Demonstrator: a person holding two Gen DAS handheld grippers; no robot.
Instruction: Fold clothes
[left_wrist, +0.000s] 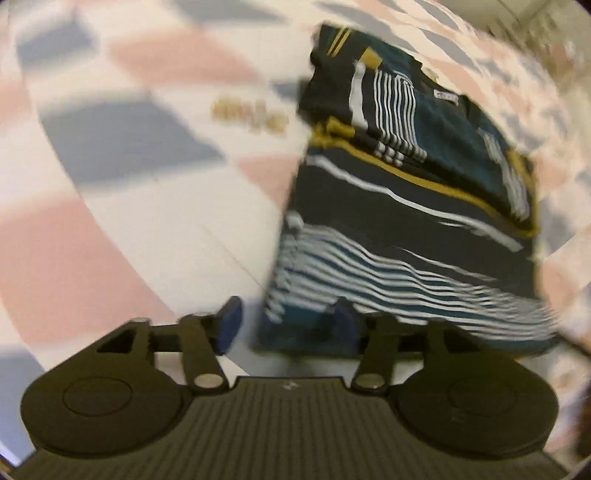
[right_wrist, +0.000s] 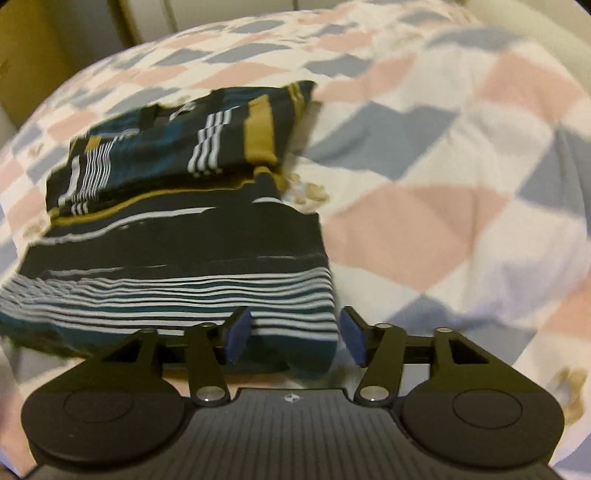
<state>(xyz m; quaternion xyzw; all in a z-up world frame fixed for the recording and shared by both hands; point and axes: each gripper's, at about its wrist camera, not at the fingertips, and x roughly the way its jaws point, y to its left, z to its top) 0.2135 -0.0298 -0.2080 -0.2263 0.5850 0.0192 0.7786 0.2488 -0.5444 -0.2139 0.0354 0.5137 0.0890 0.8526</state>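
The striped shirt (right_wrist: 177, 229) is laid on the bed, on the checked quilt (right_wrist: 443, 166), and is judged to be partly folded: the sleeves and sides have been turned in to a narrow rectangle, and the collar end is doubled over itself. A last fold — hem end up to the collar end — appears to be left.

The left gripper (left_wrist: 288, 328) and the right gripper (right_wrist: 295, 332) are held at the near hem corners, fingers apart, nothing clasped; whether the pads touch the cloth cannot be told through the blur.

Nothing else is seen on the quilt except its printed motifs, and no obstruction is noted.
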